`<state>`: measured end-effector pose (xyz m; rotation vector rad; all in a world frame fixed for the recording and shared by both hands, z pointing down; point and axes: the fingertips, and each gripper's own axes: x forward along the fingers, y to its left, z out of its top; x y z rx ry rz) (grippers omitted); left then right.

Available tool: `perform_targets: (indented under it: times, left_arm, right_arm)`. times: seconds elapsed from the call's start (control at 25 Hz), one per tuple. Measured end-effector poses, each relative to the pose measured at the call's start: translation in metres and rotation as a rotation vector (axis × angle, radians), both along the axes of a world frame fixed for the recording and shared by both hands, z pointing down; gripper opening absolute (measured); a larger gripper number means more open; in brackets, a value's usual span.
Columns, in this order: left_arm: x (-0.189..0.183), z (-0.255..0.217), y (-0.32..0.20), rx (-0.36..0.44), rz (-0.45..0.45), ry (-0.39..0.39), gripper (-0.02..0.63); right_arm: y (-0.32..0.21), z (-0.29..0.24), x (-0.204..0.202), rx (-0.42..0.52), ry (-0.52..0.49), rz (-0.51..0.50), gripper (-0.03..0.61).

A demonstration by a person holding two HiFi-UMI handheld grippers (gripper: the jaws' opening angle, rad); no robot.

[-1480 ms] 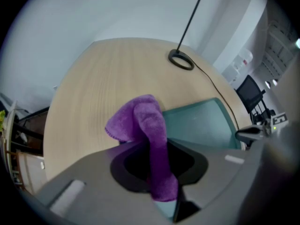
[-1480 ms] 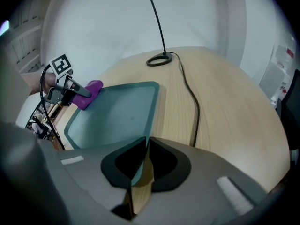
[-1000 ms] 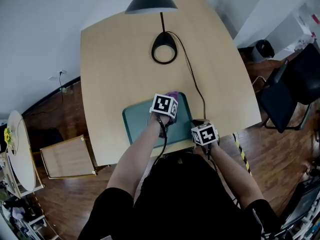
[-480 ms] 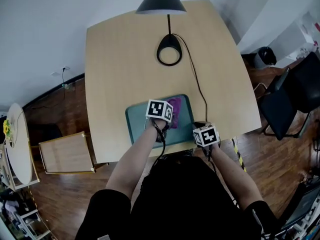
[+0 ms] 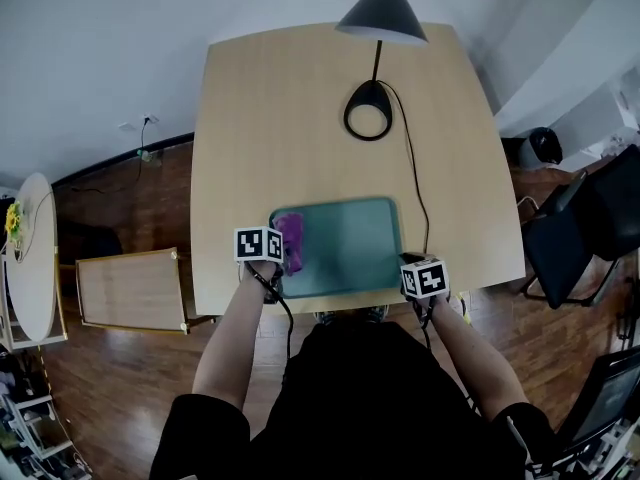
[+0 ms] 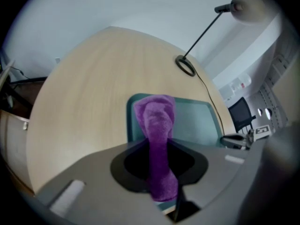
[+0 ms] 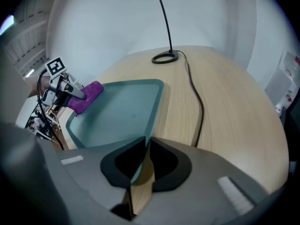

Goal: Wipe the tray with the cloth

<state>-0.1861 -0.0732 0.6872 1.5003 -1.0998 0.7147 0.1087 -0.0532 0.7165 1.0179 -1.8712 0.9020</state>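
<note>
Head view: a teal tray point(image 5: 345, 248) lies on the pale wooden tabletop point(image 5: 280, 118), close to the near edge and in front of the person. The left hand-held gripper point(image 5: 279, 255) sits at the tray's 9 o'clock side, clenched on a purple cloth point(image 5: 291, 244). The cloth lies on the tray floor just inside the left rim. In the left gripper view the cloth runs as a narrow strip between the pinched jaws, and its bunched end spreads out on the tray's left end.

The right hand-held gripper point(image 5: 408, 266) is at the tray's 4 o'clock corner. In the right gripper view its jaws stand almost together, nipping the thin rim at that corner, with the tabletop showing through the slit below.

At 12 o'clock from the tray, well apart from it, the ring-shaped base of a black lamp point(image 5: 368, 124) rests on the tabletop, and the shade hangs over the far edge. Its cable point(image 5: 415, 183) trails from the base toward 5 o'clock and passes just beside the tray's right rim. A dark chair point(image 5: 580, 218) stands on the floor at 3 o'clock, beyond the tabletop.
</note>
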Motion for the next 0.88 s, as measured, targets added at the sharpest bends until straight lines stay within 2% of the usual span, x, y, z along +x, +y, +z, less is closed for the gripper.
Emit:
perform_targets:
  times: [0.16,0.32,0.52,0.88]
  left_arm:
    - [-0.022,-0.003,0.005,0.008,-0.033,-0.072,0.107]
    - [-0.009,0.001,0.003,-0.001,-0.016,-0.095,0.107]
    - [0.05,0.001,-0.013,-0.001,0.103,-0.081,0.107]
    - [0.191,-0.005,-0.029,-0.005,0.365,0.011,0.107]
  right_arm:
    - [0.001,0.003,0.001,-0.001,0.014,0.002,0.035]
    - [-0.001,0.0,-0.003,0.009,0.001,0.001,0.035]
    - [0.0,0.002,-0.001,-0.001,-0.009,0.021,0.035]
    - [0.002,0.0,-0.005,0.008,-0.041,0.04,0.035]
